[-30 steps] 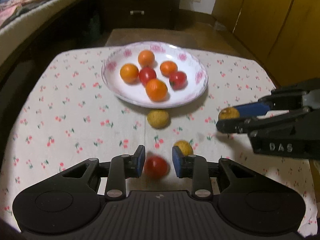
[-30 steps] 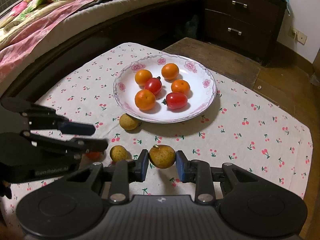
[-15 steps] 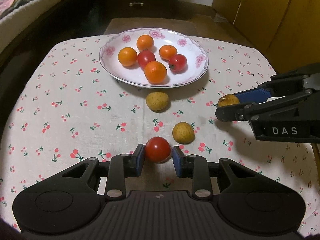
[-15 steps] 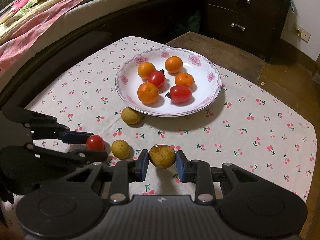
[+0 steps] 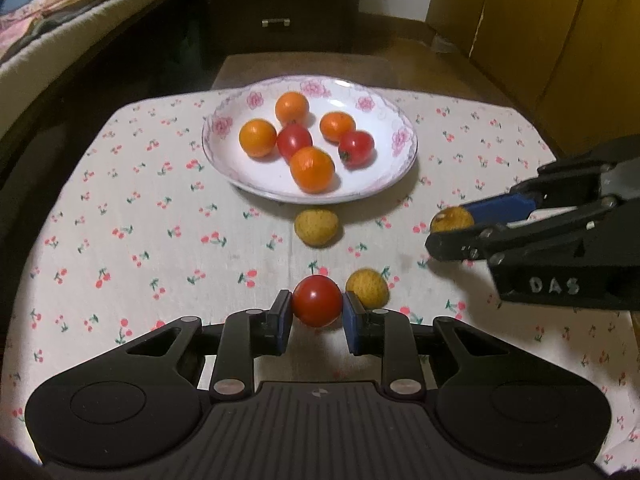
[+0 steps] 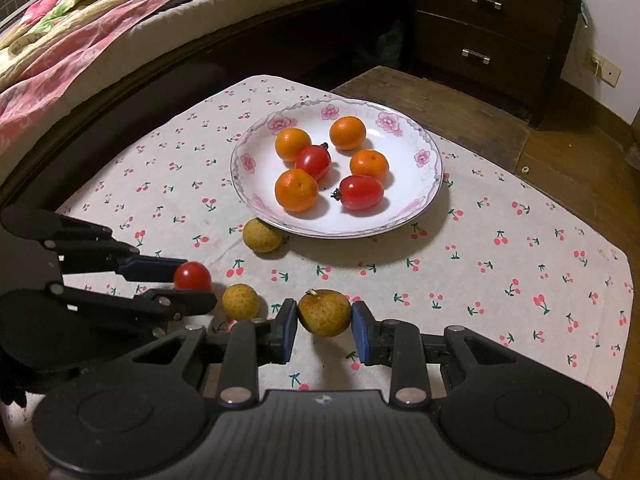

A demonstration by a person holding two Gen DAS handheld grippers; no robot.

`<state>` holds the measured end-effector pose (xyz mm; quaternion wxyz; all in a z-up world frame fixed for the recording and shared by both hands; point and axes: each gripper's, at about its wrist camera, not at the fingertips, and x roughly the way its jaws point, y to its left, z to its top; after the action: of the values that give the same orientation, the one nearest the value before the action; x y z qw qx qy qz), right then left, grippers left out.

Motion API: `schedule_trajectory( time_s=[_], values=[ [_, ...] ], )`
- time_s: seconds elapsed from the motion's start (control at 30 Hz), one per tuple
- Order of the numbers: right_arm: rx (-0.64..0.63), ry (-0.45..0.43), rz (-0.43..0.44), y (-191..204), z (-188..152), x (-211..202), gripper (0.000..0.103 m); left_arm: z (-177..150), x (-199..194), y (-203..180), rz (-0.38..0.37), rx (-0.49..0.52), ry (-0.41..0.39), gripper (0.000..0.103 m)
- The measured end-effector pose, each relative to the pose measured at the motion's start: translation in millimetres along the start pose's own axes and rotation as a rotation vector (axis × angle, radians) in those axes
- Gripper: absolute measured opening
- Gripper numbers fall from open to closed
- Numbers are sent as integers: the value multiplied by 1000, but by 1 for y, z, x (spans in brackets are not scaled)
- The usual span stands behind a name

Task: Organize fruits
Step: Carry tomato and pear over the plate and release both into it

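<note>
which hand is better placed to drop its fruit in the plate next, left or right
Probably the left. The left gripper holds a red tomato almost straight in front of the plate. The right gripper holds a yellow fruit but sits off to the plate's side.

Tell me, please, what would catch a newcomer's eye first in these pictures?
First the white plate at the middle of the cherry-print cloth, holding four oranges and two tomatoes. Nearer the cameras, the left gripper clamps a red tomato and the right gripper a yellow-brown fruit.
</note>
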<state>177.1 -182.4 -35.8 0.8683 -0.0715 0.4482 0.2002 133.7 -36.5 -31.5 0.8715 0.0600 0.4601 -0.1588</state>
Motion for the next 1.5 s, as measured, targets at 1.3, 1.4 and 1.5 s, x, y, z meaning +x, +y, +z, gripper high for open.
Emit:
schedule_trajectory(
  time_s=[1.3, 1.4, 1.5],
  values=[
    [52, -80, -38, -32, 59, 31, 34, 76, 32, 11, 35, -36, -74, 34],
    [66, -85, -31, -35, 62, 35, 34, 80, 35, 13, 33, -43, -79, 34],
    [75, -91, -30, -39, 64, 39, 34, 84, 38, 16, 31, -46, -86, 34]
  ],
)
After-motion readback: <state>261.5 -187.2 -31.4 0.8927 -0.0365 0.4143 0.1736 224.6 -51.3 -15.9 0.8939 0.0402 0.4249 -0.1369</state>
